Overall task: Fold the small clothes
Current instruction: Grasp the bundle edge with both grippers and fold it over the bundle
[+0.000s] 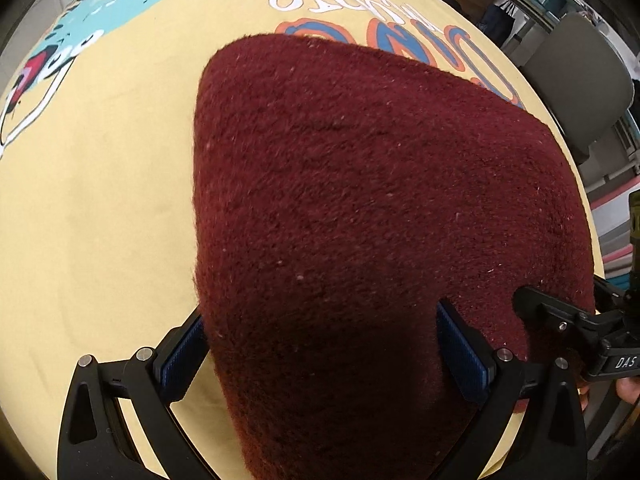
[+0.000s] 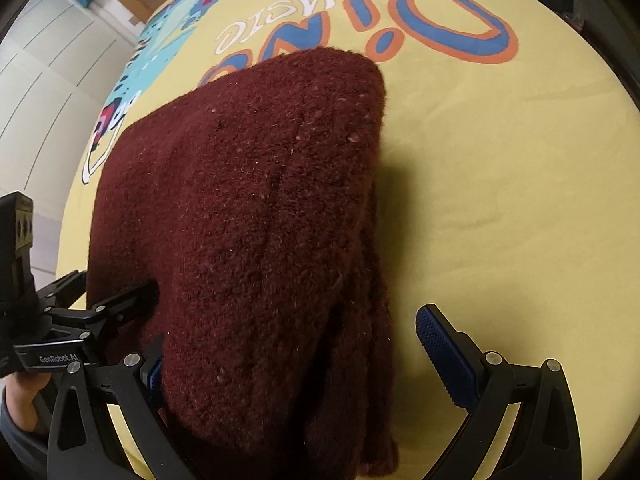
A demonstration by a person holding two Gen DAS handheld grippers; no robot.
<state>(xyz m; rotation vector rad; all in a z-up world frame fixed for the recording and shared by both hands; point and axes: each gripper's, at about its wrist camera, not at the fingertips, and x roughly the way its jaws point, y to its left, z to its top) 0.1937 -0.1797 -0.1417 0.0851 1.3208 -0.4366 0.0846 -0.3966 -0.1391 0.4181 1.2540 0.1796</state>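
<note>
Both grippers show at once: the left gripper (image 1: 324, 344) fills the bottom of its own view, and the right gripper (image 2: 288, 356) fills the bottom of the other, two in all. One garment lies between them, a single dark red fuzzy knit (image 1: 360, 200), and it rests on one yellow printed sheet (image 1: 100, 200) bearing blue and orange lettering (image 2: 440, 20) near the top of the right wrist frame and a turquoise cartoon figure (image 1: 104, 4) in the upper left of the left wrist frame.

The knit is thick and pilled, flecked with pale lint. In the left wrist view it spreads as a broad rounded mass from the centre down to the lower edge. In the right wrist view its right side hangs in stacked layers (image 2: 372, 320) with a shadow beside it on the sheet.

The left gripper is spread wide, its blue pads (image 1: 460, 352) set on either side of the knit, which bulges between them; neither pad presses it flat. The right gripper is likewise spread: its right pad (image 2: 440, 344) stands apart from the cloth over bare sheet, and its left pad is mostly hidden under the knit's edge. Each gripper appears at the side of the other's frame, near the garment's lower corner. A grey chair (image 1: 580, 80) stands at the upper right of the left wrist view.
</note>
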